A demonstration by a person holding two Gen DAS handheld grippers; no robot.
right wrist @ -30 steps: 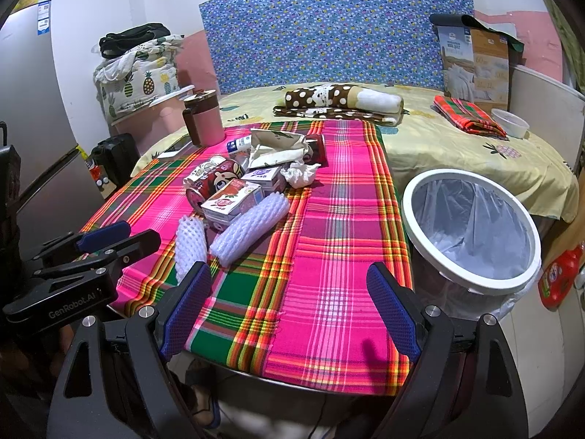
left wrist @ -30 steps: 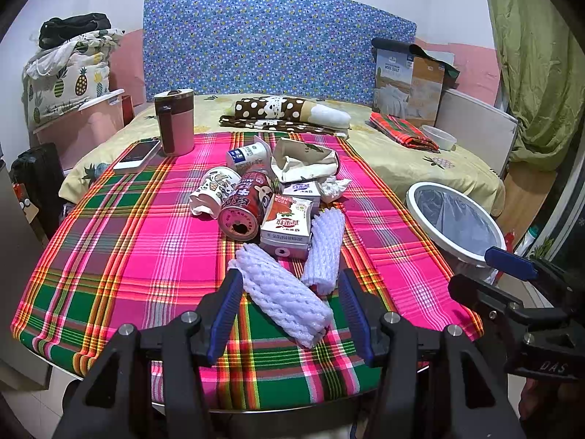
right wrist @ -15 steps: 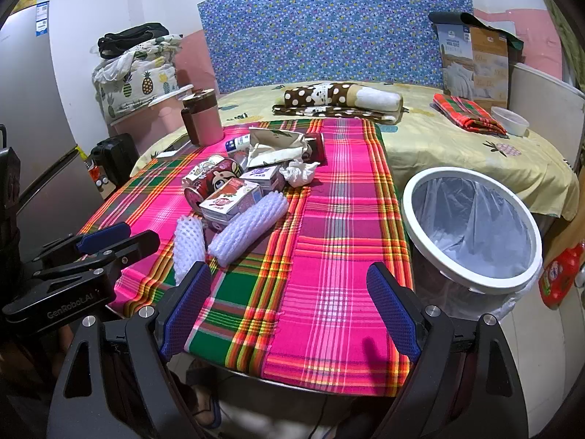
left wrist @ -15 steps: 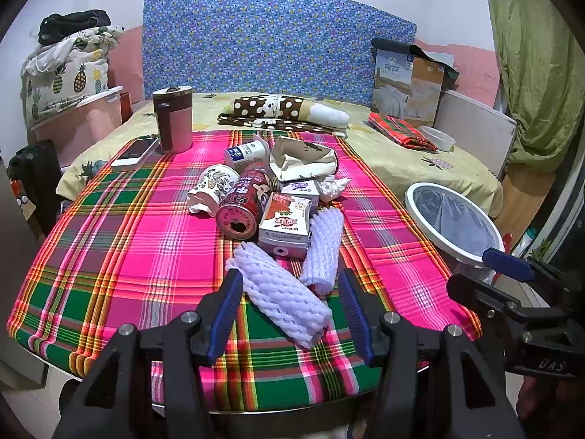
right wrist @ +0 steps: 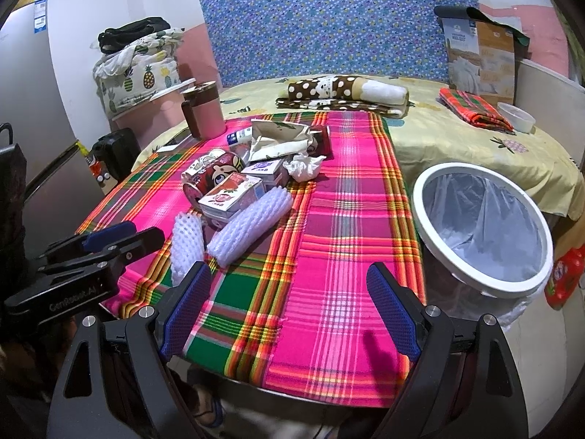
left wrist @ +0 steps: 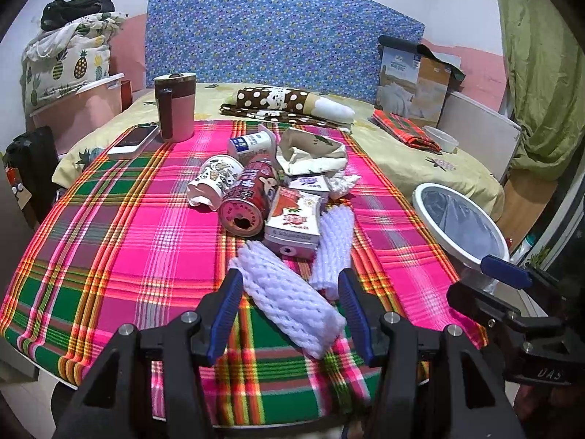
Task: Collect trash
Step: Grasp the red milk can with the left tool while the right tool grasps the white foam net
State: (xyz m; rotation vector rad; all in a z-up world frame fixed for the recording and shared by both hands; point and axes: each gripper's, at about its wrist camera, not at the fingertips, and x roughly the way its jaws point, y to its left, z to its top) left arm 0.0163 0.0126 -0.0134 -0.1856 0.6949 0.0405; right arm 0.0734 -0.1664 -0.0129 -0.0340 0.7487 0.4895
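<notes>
On the plaid tablecloth (left wrist: 109,241) lies a heap of trash: two white foam nets (left wrist: 289,300) (left wrist: 334,245), a red can (left wrist: 248,197), a juice carton (left wrist: 294,219), a paper cup (left wrist: 214,179), a crumpled tissue (left wrist: 342,183) and a paper bag (left wrist: 310,153). My left gripper (left wrist: 290,311) is open, and the nearer foam net lies between its blue pads without being pressed. My right gripper (right wrist: 289,311) hovers open over bare cloth near the table's front edge, left of the white-rimmed lined bin (right wrist: 418,205). Each gripper shows at the edge of the other's view.
A brown and pink mug (left wrist: 175,106) and a phone (left wrist: 133,139) sit at the table's far left. Behind is a bed with a polka-dot roll (left wrist: 289,100) and a folded plaid cloth (left wrist: 406,128). The bin (left wrist: 426,219) stands off the table's right side.
</notes>
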